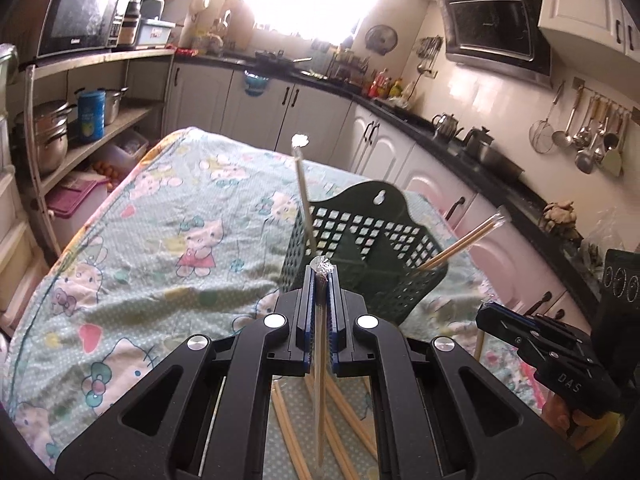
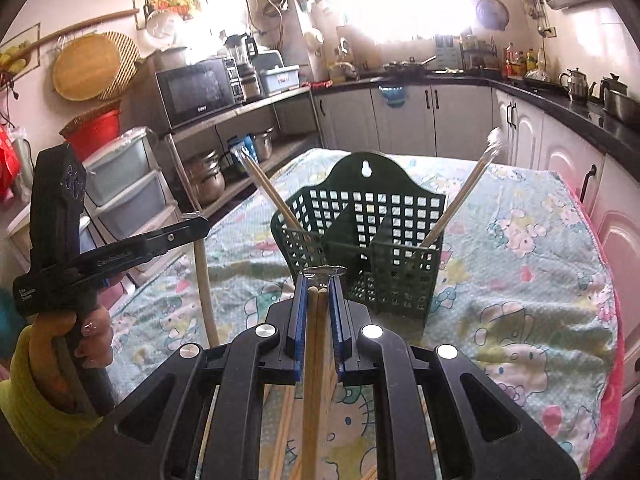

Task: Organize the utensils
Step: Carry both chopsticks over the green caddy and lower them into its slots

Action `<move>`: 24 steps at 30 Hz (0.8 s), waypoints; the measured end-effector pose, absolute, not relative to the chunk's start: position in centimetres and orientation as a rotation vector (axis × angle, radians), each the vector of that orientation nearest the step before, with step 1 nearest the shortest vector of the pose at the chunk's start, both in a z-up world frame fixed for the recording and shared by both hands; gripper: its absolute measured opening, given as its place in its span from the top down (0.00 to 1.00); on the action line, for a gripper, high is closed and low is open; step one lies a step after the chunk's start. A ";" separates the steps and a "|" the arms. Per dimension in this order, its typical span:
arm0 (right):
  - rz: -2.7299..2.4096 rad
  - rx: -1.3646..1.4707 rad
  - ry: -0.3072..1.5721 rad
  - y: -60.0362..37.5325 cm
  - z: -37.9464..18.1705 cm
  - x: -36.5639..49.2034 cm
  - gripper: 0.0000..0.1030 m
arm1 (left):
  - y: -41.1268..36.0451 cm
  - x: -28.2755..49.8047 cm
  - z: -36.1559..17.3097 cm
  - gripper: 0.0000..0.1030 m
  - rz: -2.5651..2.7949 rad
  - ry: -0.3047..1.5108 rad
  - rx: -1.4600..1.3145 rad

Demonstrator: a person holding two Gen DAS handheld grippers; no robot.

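Both hand-held grippers are clamped on wrapped chopstick pairs above a table draped in a cartoon-cat cloth (image 1: 168,216). From its own camera the left gripper (image 1: 320,276) has its two blue-lined fingers closed almost together on a pair of chopsticks in a clear sleeve (image 1: 320,360), the crimped end of the wrapper poking out just past the fingertips. From the right wrist camera the right gripper (image 2: 319,280) is closed the same way on a second wrapped pair (image 2: 314,360), whose two wooden ends show between the pads. A dark green perforated utensil basket (image 2: 372,240) stands upright on the cloth at about 12 o'clock from the right gripper and 1 o'clock from the left. In the right view one wrapped pair (image 2: 268,192) leans out of the basket toward 11 o'clock, and another (image 2: 464,196) leans toward 1 o'clock from the right-hand compartment; which compartment the left-leaning pair sits in is hard to tell. More loose chopsticks (image 1: 344,420) lie on the cloth beneath the left gripper. In the right view the left gripper appears at 9 o'clock, held in a hand (image 2: 94,336) with a yellow sleeve.
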State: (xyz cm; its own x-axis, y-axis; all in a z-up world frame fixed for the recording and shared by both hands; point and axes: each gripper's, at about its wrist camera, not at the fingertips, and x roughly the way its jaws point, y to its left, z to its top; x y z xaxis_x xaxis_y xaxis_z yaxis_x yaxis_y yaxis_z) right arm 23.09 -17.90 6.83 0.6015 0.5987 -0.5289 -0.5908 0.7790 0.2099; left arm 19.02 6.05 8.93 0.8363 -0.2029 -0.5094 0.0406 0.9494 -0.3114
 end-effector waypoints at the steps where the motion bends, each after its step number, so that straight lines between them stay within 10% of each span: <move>1: 0.690 0.017 0.610 -18.2 7.1 22.9 0.89 | 5.9 18.9 9.2 0.99 -0.134 0.560 -0.295; 24: 0.630 0.105 0.421 -22.5 11.4 22.0 0.89 | 3.2 18.7 13.0 0.99 -0.170 0.451 -0.275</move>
State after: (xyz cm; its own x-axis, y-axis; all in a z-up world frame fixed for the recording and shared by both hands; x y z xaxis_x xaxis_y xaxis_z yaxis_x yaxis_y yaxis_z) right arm 21.99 -22.50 11.43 0.7266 0.5913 -0.3498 -0.5491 0.8058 0.2215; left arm 18.68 3.19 12.98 0.8870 -0.2214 -0.4053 0.1008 0.9492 -0.2980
